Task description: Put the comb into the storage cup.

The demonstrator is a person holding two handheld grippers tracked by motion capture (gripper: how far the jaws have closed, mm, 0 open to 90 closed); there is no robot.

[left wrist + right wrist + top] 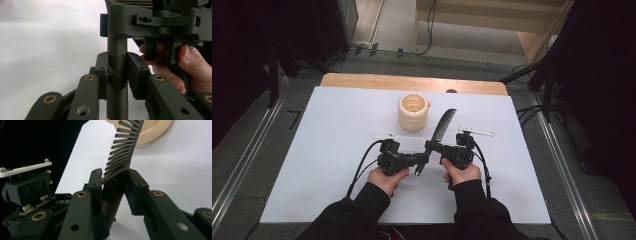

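Both tongs are clamping the comb [442, 127] handle: left tongs [117, 75] low on the shaft, right tongs [113, 186] just below the teeth. Judgement: this is a handover; one pair should be loosening only while the other is gripping firmly, keeping the comb steady. Comb is dark, slender, evenly toothed, held over the white surface [337, 130], tip reaching toward the cream ribbed cup [413, 112] beyond.

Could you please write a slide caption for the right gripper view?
Right gripper clamps the handle of a dark comb, its teeth rising toward a cream cup on the white table.
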